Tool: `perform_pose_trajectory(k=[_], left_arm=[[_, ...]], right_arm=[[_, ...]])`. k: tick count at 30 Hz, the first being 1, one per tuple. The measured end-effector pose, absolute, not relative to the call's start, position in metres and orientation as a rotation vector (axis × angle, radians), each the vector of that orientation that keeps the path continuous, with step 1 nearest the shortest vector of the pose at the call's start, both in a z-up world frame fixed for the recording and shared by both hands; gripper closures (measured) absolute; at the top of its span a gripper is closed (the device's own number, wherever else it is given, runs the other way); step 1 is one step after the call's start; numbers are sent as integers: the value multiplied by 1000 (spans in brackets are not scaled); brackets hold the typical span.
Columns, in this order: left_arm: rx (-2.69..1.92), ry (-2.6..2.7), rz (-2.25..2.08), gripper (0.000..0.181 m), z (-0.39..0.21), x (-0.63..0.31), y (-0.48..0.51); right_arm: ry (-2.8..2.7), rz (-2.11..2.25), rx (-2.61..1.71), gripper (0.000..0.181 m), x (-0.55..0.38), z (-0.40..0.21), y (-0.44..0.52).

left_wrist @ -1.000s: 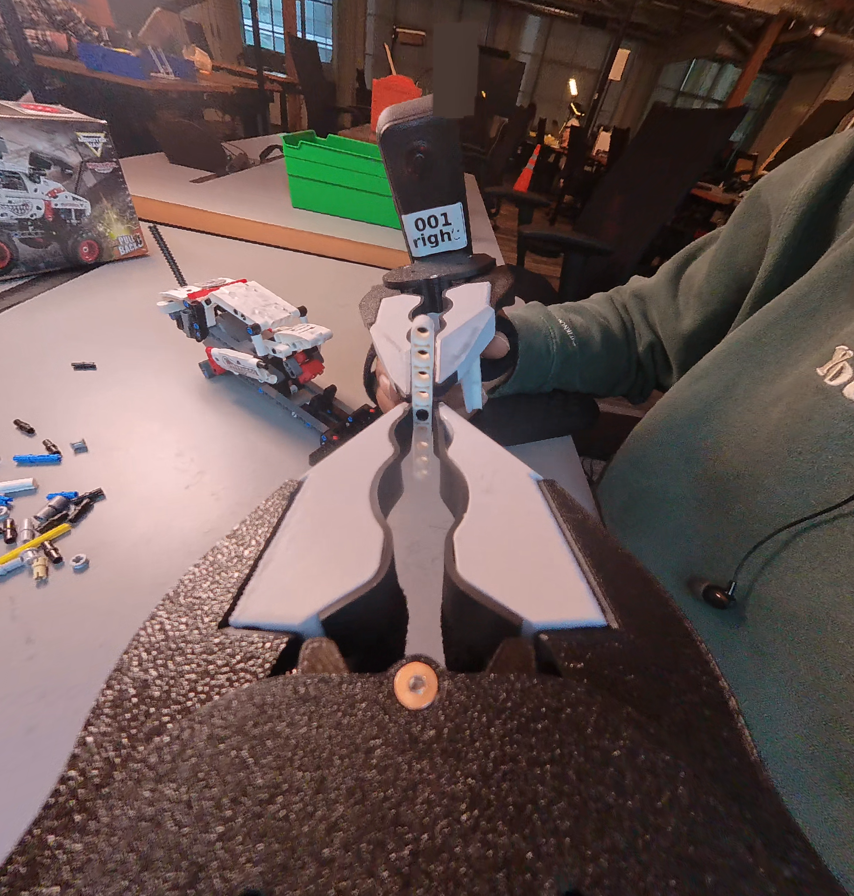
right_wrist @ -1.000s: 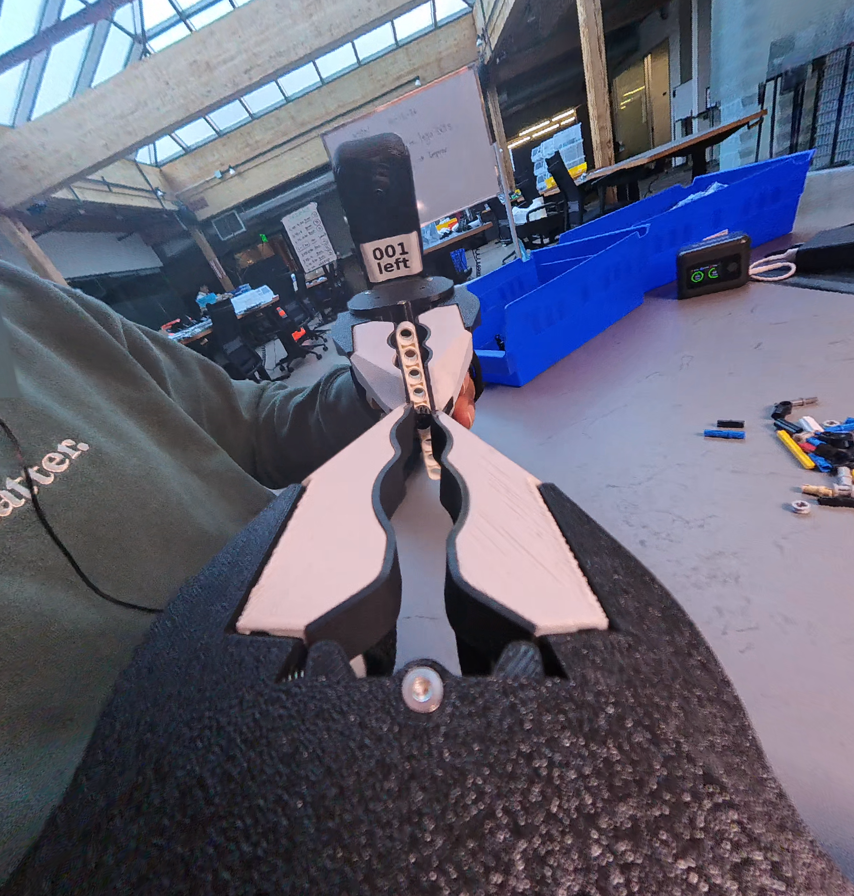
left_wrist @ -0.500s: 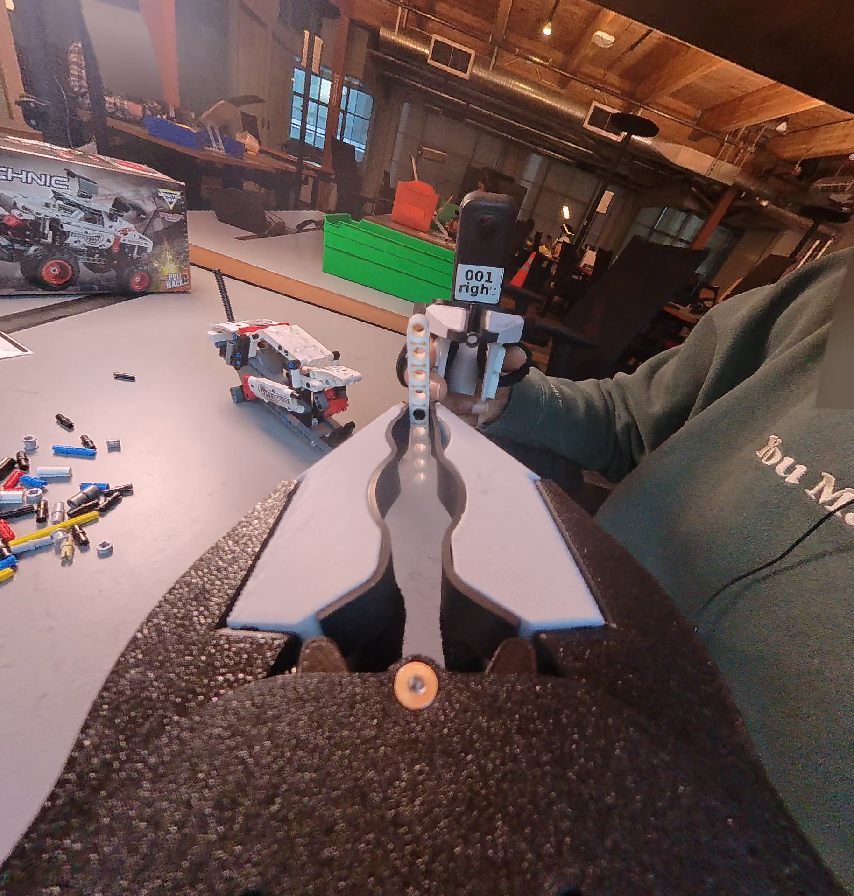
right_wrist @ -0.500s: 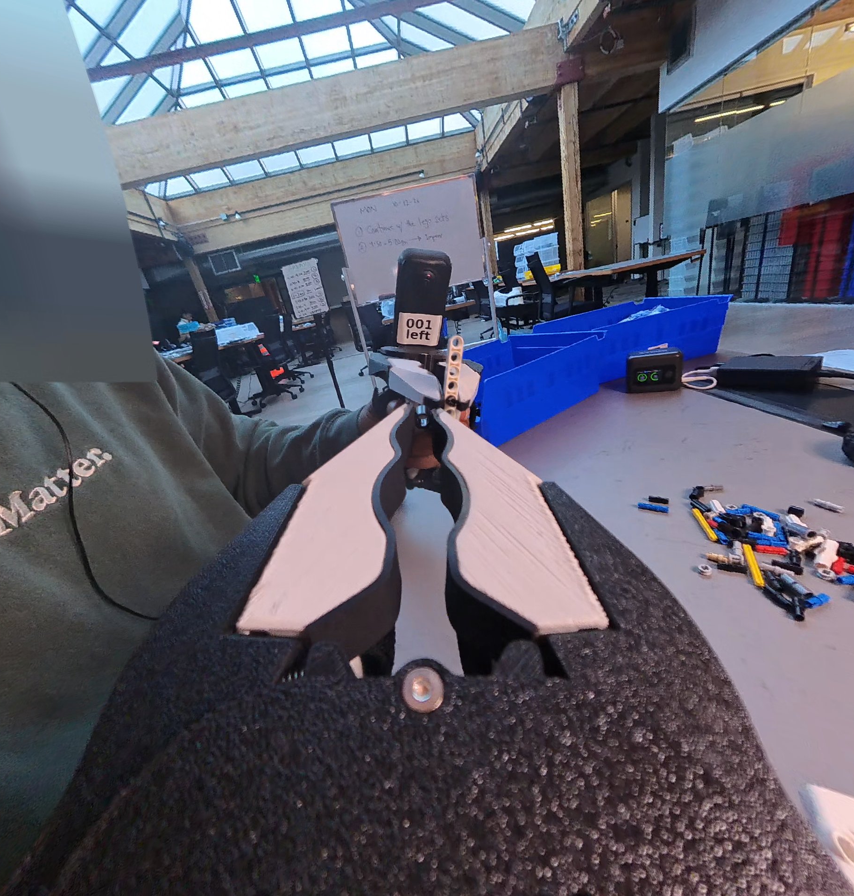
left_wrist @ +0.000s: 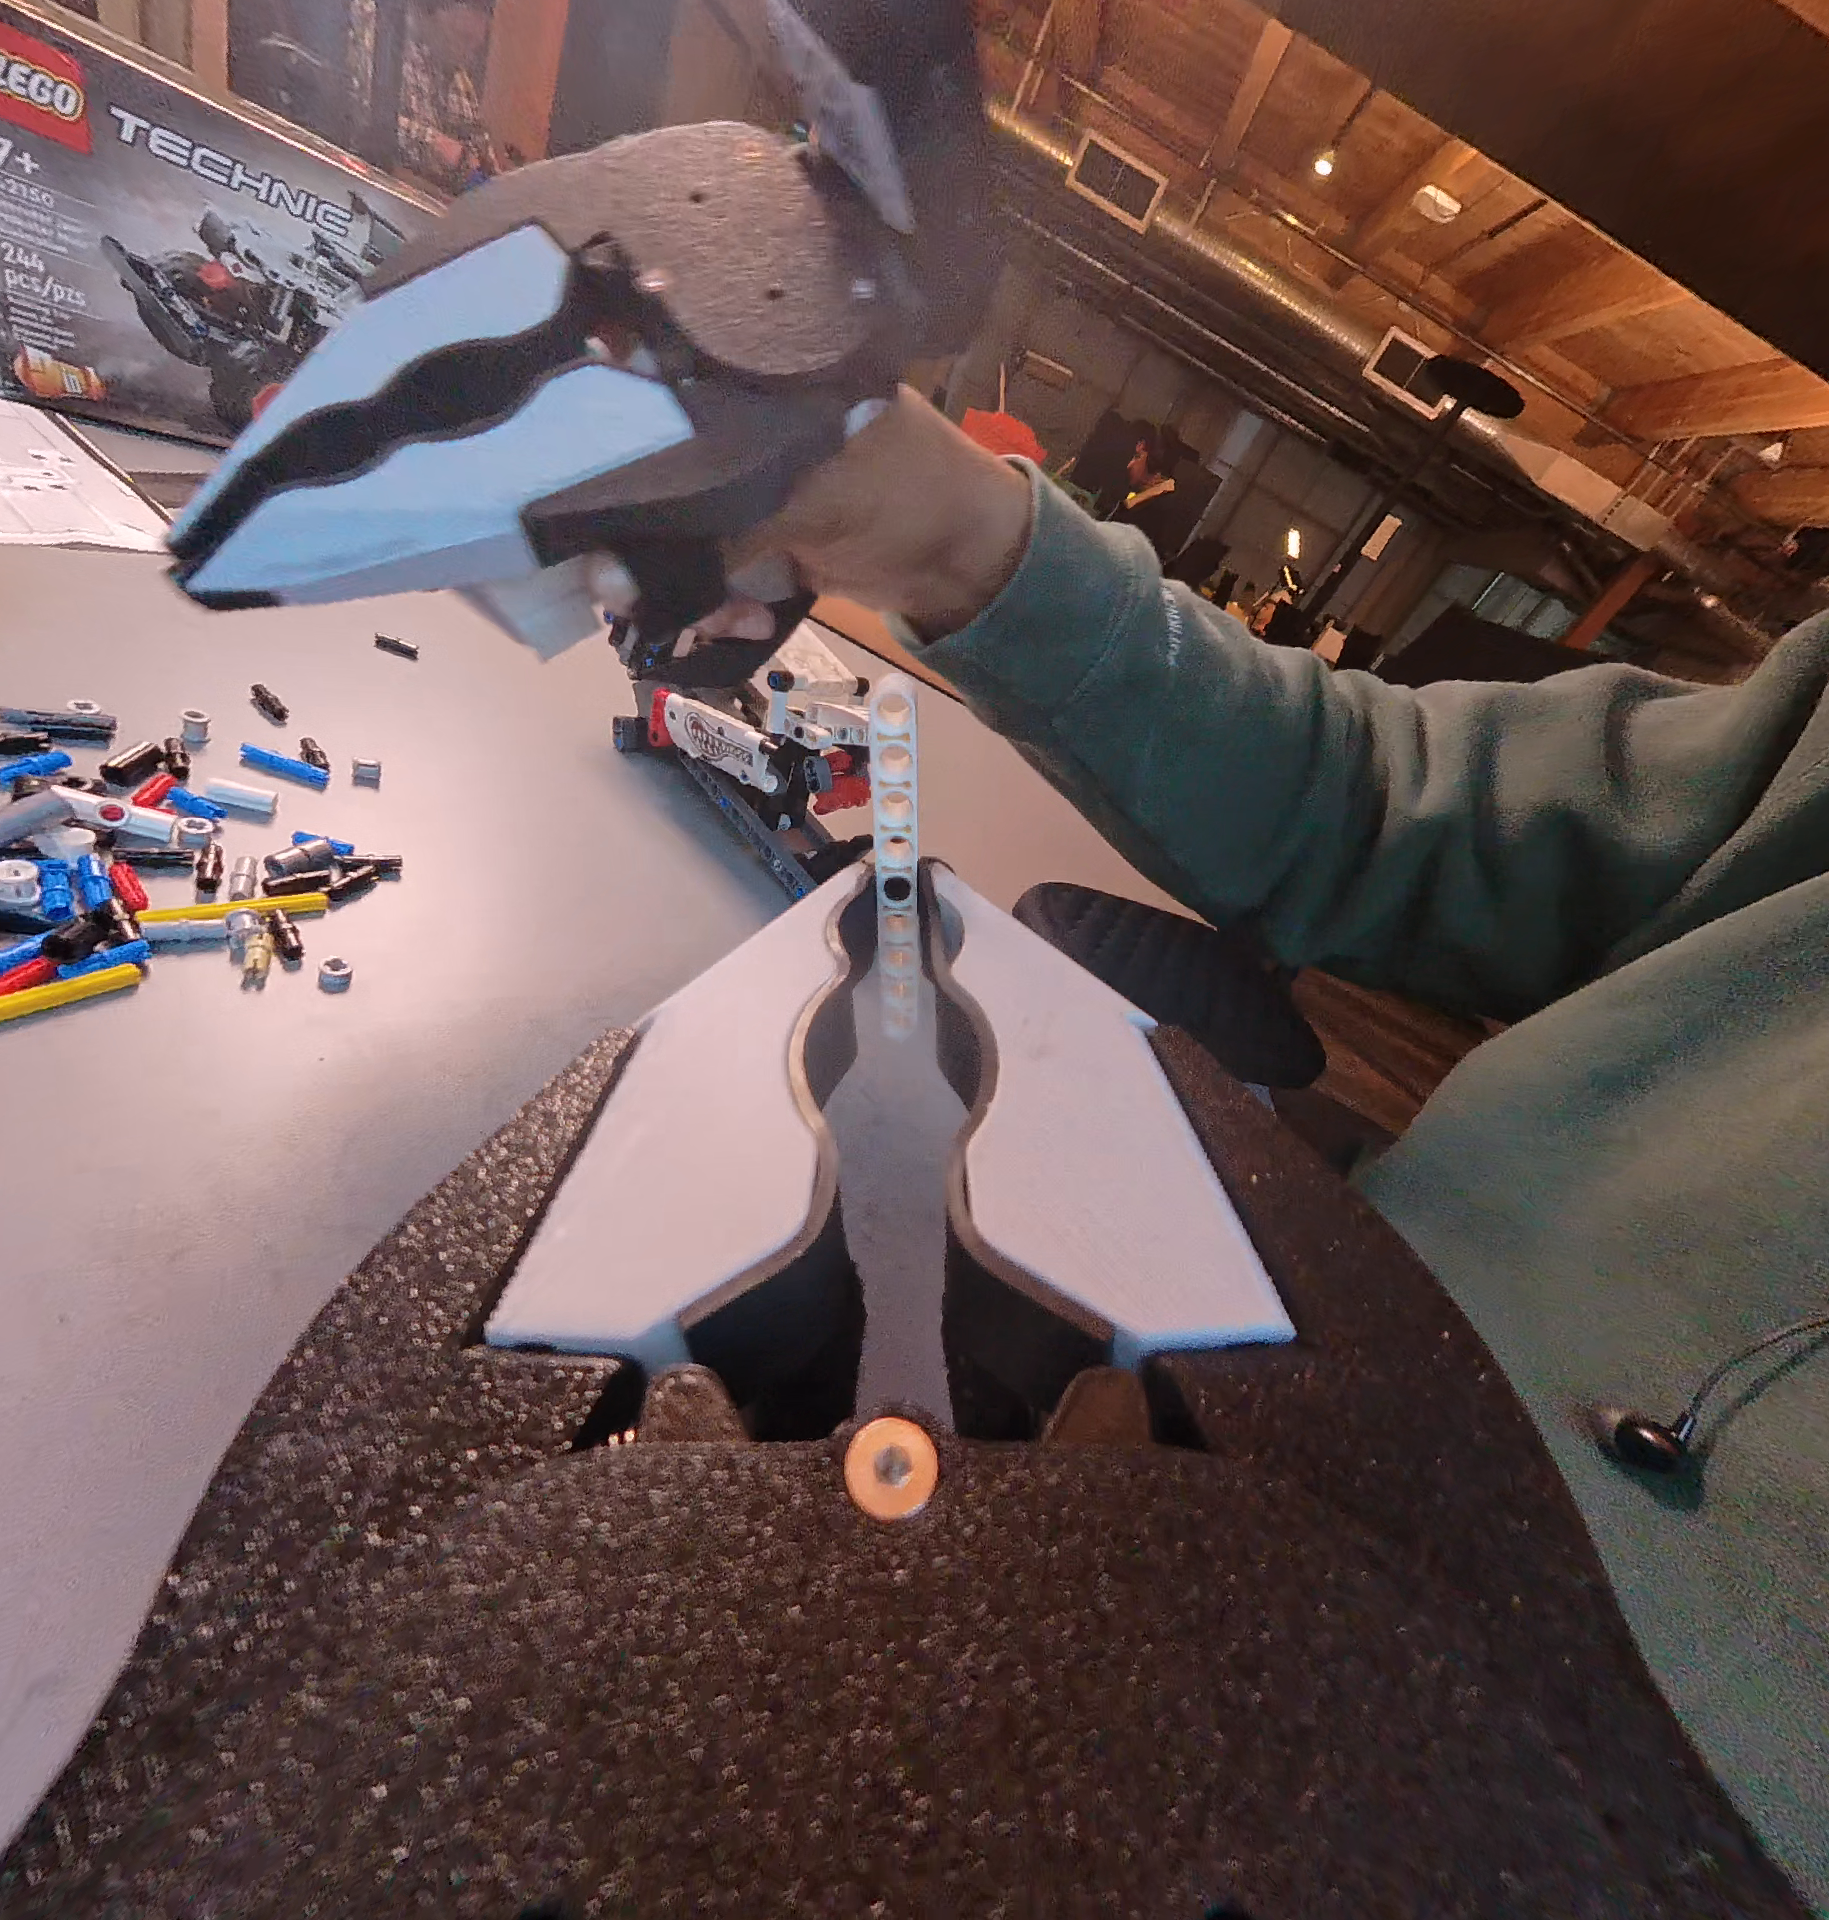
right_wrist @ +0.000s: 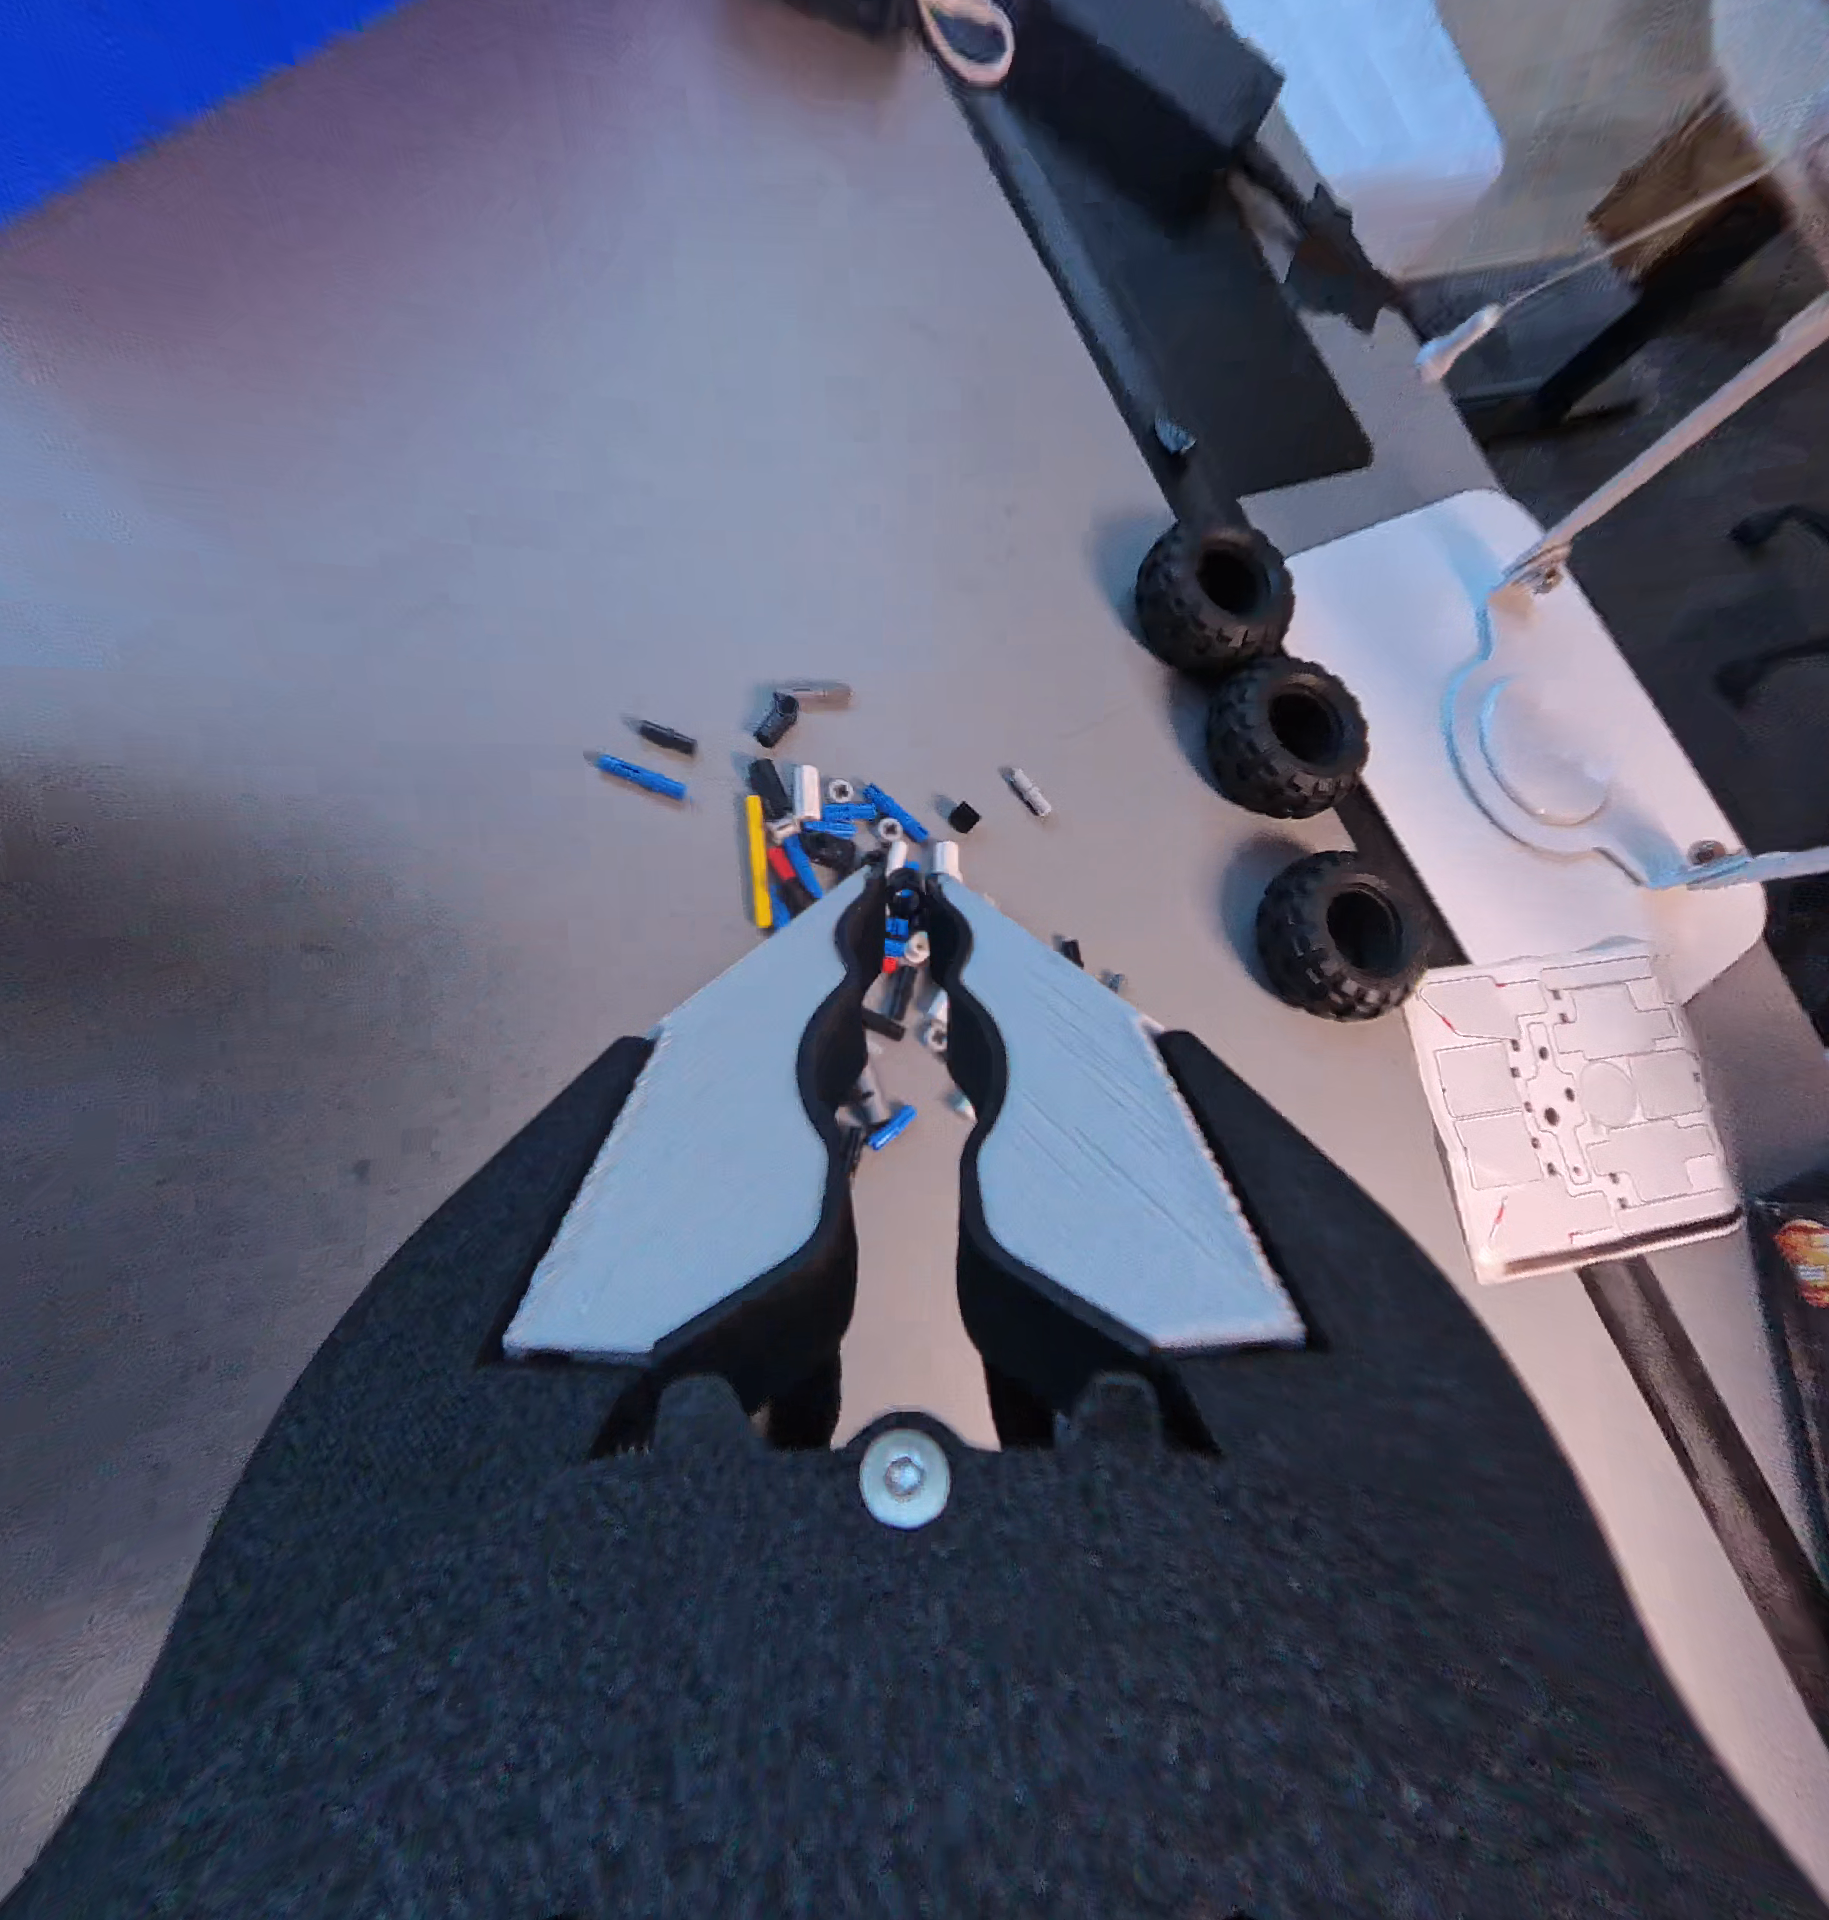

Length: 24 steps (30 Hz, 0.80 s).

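White perforated plastic beam [left_wrist: 896, 821], a long narrow strip with a row of round holes, stands upright, pinched at its lower part between the tips of the left gripper [left_wrist: 897, 883], whose pale grey fingers [left_wrist: 702, 1132] are clamped on it. Above and to the left in the left wrist view hangs the right gripper [left_wrist: 188, 561], held by a hand [left_wrist: 889, 520] in a green sleeve [left_wrist: 1305, 769]; its tips look nearly together, with nothing seen between them. Beyond the beam, on the grey table [left_wrist: 214, 1143], sits a partly built white, black and red toy vehicle [left_wrist: 754, 748]. To the left lies a scatter of small blue, black, yellow and grey plastic pins and axles [left_wrist: 131, 873], and behind them a printed cardboard box [left_wrist: 162, 239].

From the right wrist view, the right gripper [right_wrist: 902, 883] points down over that same scatter of small parts [right_wrist: 816, 821], above it and apart from the table [right_wrist: 370, 623]. Its fingers [right_wrist: 702, 1153] are almost closed at the tips, a slim gap left between them, gripping nothing. To the right, three black knobbly rubber tyres [right_wrist: 1284, 738] lie in a row along the table's edge, and just beside the nearest one rests a white sheet printed with outlines [right_wrist: 1575, 1101].
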<state>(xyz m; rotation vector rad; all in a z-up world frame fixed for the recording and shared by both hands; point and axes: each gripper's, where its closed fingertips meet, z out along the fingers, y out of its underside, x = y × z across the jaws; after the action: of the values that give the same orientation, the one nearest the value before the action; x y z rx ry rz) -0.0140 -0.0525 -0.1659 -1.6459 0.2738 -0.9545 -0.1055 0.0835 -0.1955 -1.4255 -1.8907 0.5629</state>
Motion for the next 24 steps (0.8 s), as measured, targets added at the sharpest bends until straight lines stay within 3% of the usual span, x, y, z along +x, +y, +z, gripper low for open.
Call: perform_pose_trajectory(k=[7, 11, 14, 20, 24], left_arm=[[-1623, 281, -914, 174, -161, -17, -55], [-1622, 278, -928, 174, -162, -17, -55], [-1616, 283, -926, 174, -161, -18, -56], [-1551, 269, -1002, 174, -150, -18, -61], [-1530, 277, -1071, 174, -147, -9, -64]], right_arm=[[-2039, 350, -1562, 174, -134, -259, 91], [-2042, 288, -1569, 158, -129, -263, 95], [-1960, 439, -1490, 156, -129, -233, 87], [-1864, 1214, -1094, 155, -74, -129, -6], [-1907, 1387, -872, 158, -18, -121, -54]])
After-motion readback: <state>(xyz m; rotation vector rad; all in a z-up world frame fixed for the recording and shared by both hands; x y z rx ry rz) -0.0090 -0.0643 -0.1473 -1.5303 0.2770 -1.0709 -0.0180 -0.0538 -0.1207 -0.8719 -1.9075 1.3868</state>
